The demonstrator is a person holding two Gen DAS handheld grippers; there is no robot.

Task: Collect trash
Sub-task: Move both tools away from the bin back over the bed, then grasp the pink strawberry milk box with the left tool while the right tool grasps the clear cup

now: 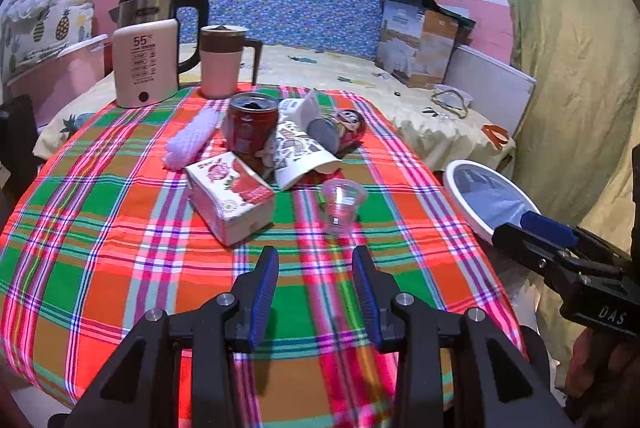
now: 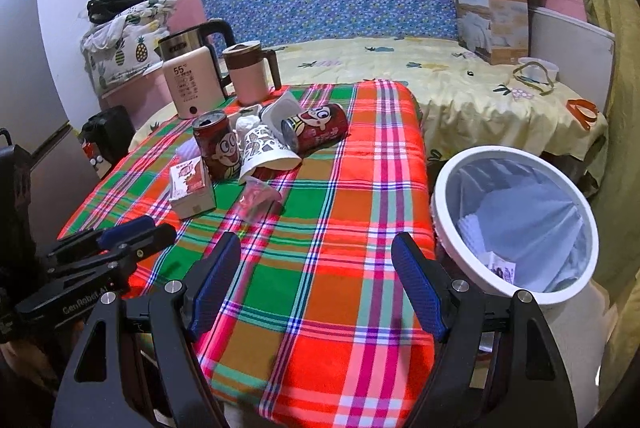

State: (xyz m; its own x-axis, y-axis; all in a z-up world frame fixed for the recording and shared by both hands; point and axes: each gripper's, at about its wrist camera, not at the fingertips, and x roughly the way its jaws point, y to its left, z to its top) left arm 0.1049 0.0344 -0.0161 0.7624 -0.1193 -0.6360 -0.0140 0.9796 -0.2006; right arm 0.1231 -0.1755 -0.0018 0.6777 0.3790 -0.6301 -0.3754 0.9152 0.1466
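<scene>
- While my left gripper [image 1: 315, 270] hangs over the plaid tablecloth [image 1: 120, 248] with jaws partly apart and empty, its view shows the clear plastic cup [image 1: 342, 204] just ahead, beside the juice carton [image 1: 232, 196].
- Only the right wrist view lets me see inside the white bin [image 2: 516, 224]: a pale liner with some paper in it.
- My right gripper [image 2: 316, 276] stands wide and empty.
- Upright can [image 2: 218, 144], tipped can [image 2: 316, 128] and paper cup [image 2: 266, 152] cluster mid-table; kettle [image 2: 192, 84] and mug [image 2: 250, 72] behind, then a bed.
</scene>
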